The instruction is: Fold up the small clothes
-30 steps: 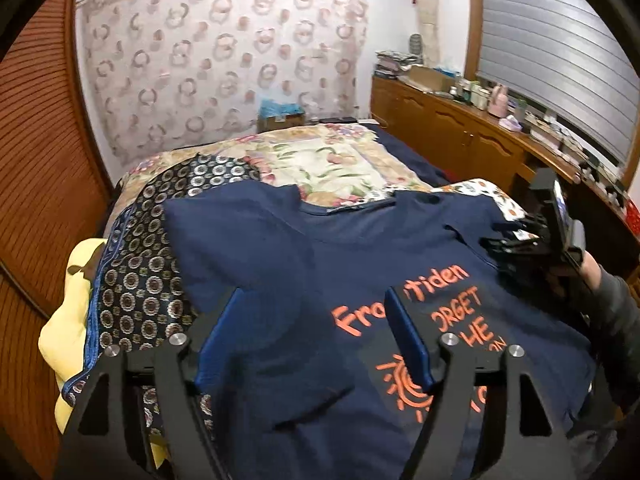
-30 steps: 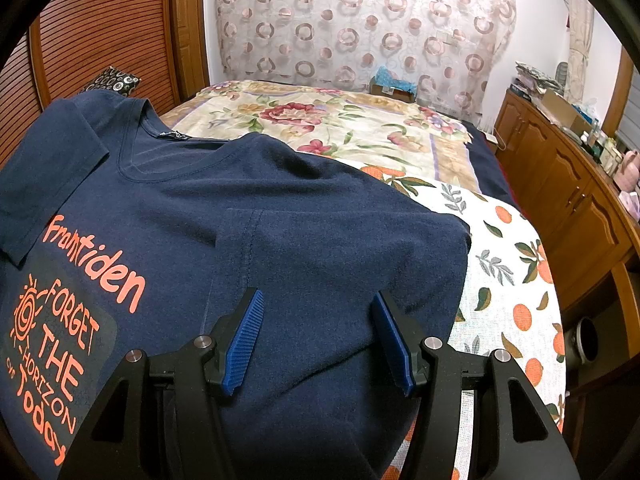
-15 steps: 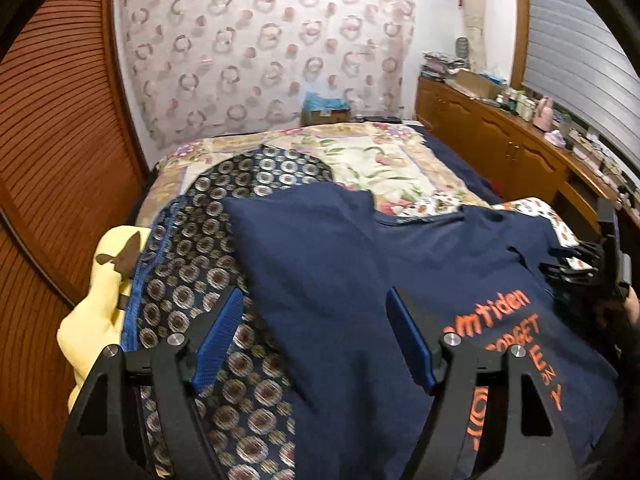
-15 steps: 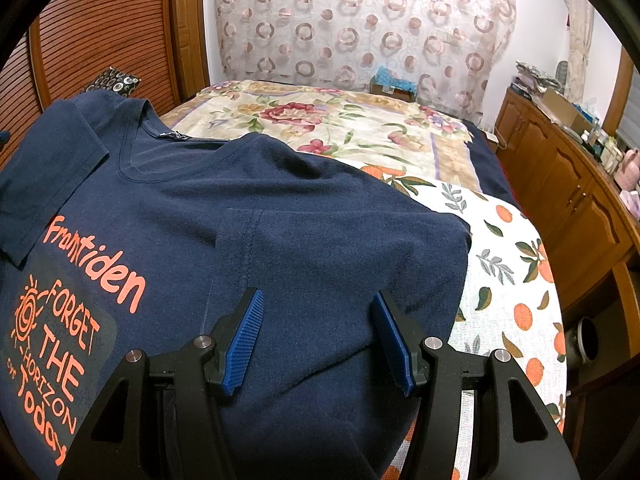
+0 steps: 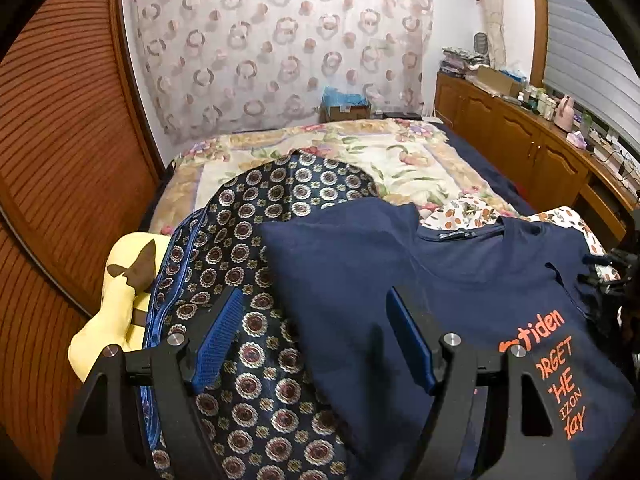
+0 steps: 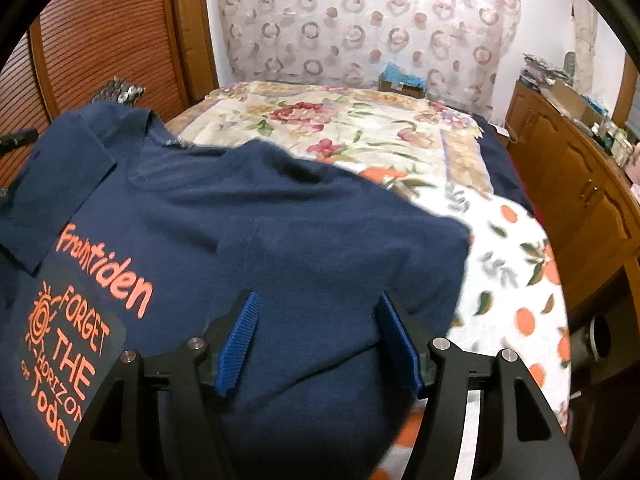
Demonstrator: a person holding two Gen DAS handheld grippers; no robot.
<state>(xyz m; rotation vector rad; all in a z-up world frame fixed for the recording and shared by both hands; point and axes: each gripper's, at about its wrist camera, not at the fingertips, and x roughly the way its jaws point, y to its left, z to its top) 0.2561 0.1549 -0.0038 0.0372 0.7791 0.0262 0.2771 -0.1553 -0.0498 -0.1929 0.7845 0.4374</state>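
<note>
A navy T-shirt point(image 5: 460, 300) with orange lettering point(image 6: 106, 276) lies spread on the bed, both sleeves folded in over its body. My left gripper point(image 5: 316, 296) is open above the shirt's left edge. One finger is over the shirt, the other over a patterned dark cloth point(image 5: 256, 240), and nothing is held. My right gripper point(image 6: 319, 298) hovers over the shirt's right side with its jaws opening. Navy fabric shows between the blue pads point(image 6: 240, 340), but they do not press on it. In the left wrist view the right gripper point(image 5: 608, 276) sits at the far right edge.
A floral bedspread point(image 6: 340, 128) covers the bed, with an orange-print sheet point(image 6: 520, 280) on the right. A yellow cushion point(image 5: 116, 300) lies at the left by a slatted wooden wall point(image 5: 60, 160). Wooden cabinets point(image 5: 520, 144) with clutter on top line the right side. A patterned curtain point(image 5: 280, 52) hangs behind.
My left gripper swung left, from over the printed chest to the shirt's left edge and the patterned cloth. The right gripper's jaws stand a little wider and its view has shifted slightly.
</note>
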